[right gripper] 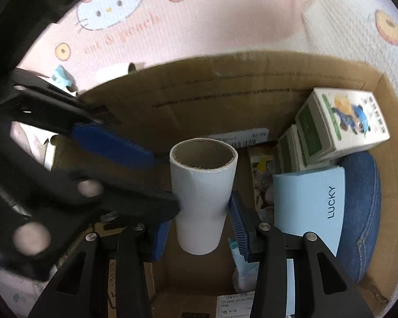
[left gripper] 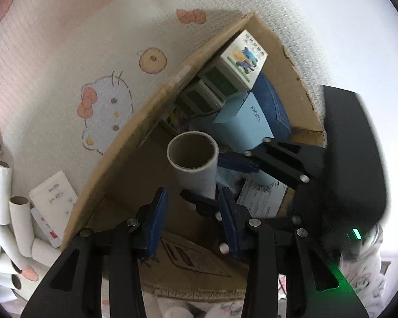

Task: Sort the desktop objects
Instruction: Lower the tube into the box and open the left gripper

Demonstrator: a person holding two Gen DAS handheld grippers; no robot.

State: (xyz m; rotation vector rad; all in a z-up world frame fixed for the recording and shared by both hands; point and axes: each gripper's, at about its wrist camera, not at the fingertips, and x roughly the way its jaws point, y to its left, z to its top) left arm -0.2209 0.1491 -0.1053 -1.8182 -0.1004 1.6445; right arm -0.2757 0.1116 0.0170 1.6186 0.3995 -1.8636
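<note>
meanwhile the right gripper [right gripper: 203,232] clamps a paper tube [right gripper: 203,185] over the cardboard box [right gripper: 225,84]; the left gripper [left gripper: 192,212] gapes beside it.

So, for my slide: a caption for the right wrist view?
Right gripper holds a cardboard tube over the cardboard box.

A soft pink and white cat-picture mat [left gripper: 66,53] carries everything. On it sits a brown cardboard box [left gripper: 156,111]. Beside the box lie a pile of white paper tubes [left gripper: 16,217] and two small white packets [left gripper: 53,198].
</note>
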